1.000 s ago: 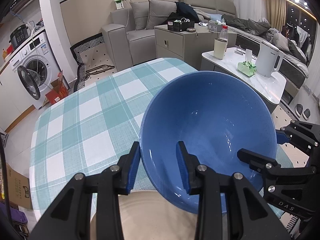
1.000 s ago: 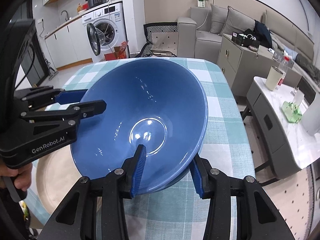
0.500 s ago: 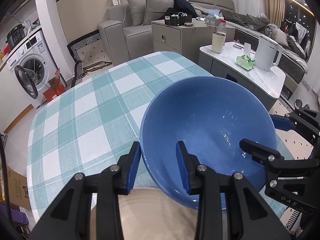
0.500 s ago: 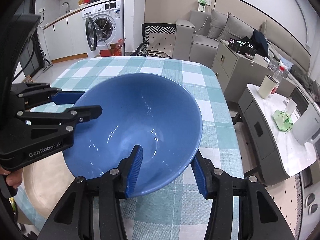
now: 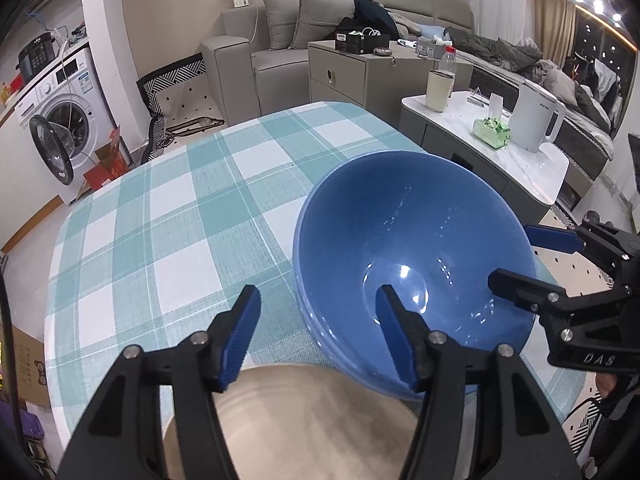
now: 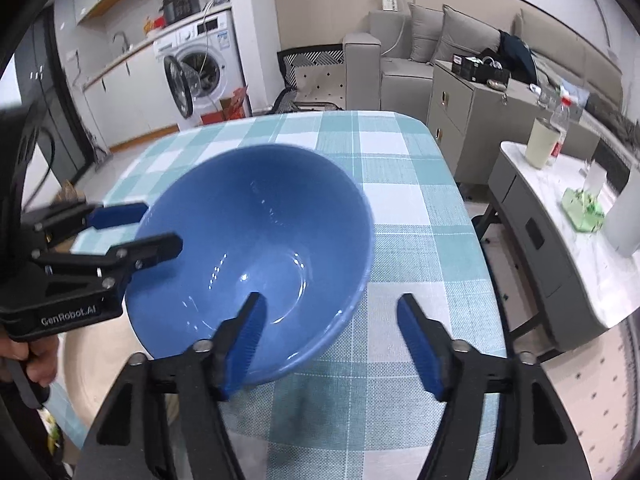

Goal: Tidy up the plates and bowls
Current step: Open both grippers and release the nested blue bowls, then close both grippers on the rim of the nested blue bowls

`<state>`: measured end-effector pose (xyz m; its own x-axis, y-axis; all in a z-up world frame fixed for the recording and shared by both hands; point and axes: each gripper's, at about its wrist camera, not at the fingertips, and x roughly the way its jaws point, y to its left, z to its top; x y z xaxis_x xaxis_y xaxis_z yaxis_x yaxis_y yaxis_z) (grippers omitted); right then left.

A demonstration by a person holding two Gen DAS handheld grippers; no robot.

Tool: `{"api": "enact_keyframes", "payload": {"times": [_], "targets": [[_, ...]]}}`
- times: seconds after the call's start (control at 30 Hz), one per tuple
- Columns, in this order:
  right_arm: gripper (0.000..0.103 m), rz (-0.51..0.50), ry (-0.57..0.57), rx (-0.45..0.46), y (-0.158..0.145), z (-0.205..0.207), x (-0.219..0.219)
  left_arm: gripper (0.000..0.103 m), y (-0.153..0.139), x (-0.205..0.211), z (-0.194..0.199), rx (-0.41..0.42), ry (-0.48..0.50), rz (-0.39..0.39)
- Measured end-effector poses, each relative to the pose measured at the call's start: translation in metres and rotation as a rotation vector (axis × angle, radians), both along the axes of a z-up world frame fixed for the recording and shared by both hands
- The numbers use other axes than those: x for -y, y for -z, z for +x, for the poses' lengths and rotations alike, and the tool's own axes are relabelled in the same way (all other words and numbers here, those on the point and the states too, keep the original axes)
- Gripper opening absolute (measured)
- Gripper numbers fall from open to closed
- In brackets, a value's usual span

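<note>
Release step, bowl just set down. Blue bowl (image 5: 412, 264) sits on the checked surface (image 5: 168, 216), its near edge overlapping a beige plate (image 5: 288, 420); from the left wrist view layered rims show under it, so it likely rests nested in other blue bowls, though how many I cannot tell.

Left gripper (image 5: 320, 332): jaws have just been opening, now roughly half spread. The bowl's rim runs between them, neither pad pressing on it. Right gripper (image 6: 332, 344): jaws also just opened, wide apart; the inner finger hangs over the bowl's inside, the outer one stands clear over the cloth. Nothing held by either.

Judgement: placing of this bowl is done or nearly so. Next move calls for drawing both grippers back and up off the rim without nudging the bowl sideways, as it sits tilted toward the plate. After that, the beige plate looks the likely next piece to sort.
</note>
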<state>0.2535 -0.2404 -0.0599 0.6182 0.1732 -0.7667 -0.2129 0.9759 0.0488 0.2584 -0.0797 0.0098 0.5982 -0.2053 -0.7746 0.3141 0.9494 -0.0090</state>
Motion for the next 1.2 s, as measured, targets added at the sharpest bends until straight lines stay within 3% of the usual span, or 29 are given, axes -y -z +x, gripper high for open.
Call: {"api": "enact_keyframes", "payload": {"times": [0.07,0.13,0.2,0.23,0.43,0.63,1.2], "targets": [[0.086,0.046,0.014,-0.003,0.0,0.001,0.009,0.066,-0.001,-0.005,-0.002,0.002,-0.013,-0.024],[0.089,0.081,0.032,0.005,0.0,-0.001,0.015,0.091,-0.002,-0.01,-0.005,0.011,-0.032,-0.046],[0.097,0.12,0.036,0.015,0.0,-0.003,0.021,0.095,-0.003,-0.013,-0.008,0.037,-0.046,-0.058],[0.101,0.136,0.034,0.018,0.0,-0.003,0.024,0.096,-0.003,-0.014,-0.009,0.04,-0.048,-0.063],[0.102,0.199,0.038,0.049,0.002,-0.01,0.033,0.098,0.002,-0.023,-0.01,0.026,-0.085,-0.097],[0.103,0.348,0.02,0.02,0.005,-0.013,0.045,0.098,0.011,-0.027,-0.009,0.015,-0.112,-0.112],[0.102,0.35,-0.008,-0.03,0.022,-0.009,0.037,0.098,0.024,-0.02,-0.009,-0.028,-0.108,-0.183]]}}
